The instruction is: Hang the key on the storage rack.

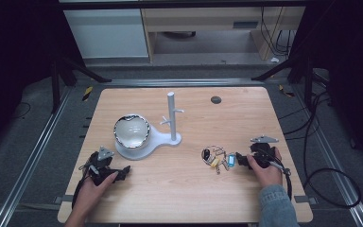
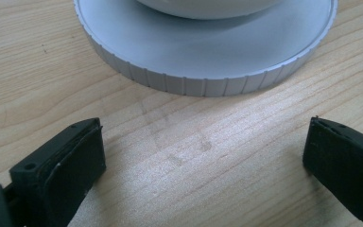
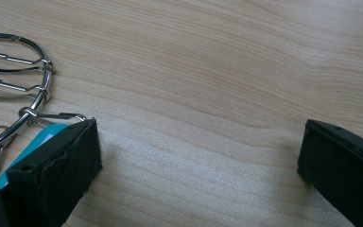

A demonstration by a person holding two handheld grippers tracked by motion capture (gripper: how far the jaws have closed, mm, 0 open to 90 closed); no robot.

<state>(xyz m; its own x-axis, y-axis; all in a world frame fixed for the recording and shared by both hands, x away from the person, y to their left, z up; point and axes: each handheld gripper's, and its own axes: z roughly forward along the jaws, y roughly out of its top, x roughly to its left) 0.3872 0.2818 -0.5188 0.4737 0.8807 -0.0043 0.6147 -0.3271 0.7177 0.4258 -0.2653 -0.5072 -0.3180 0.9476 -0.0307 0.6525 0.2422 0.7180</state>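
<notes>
From here I see a bunch of keys [image 1: 216, 158] lying flat on the wooden bench [image 1: 184, 198], right of centre: a thin steel ring [image 3: 14, 66] threaded with wire loops, plus small tags in yellow, blue and black. In the right gripper view a teal tag [image 3: 38, 142] pokes out just behind my left-hand finger there, and the ring sits up and to the side of it, outside the gap. My right gripper [image 1: 242, 159] rests on the bench just beside the bunch, its fingers [image 3: 56, 165] spread wide with bare wood between them, holding nothing. My left gripper [image 1: 120, 174] lies well apart from the keys, near the white stand [image 1: 142, 146] that carries a shiny bowl [image 1: 131, 130] and an upright pegged post [image 1: 172, 116]. Its fingers [image 2: 61, 170] are also wide apart and empty, pointing at the stand's ribbed base rim [image 2: 203, 85].
</notes>
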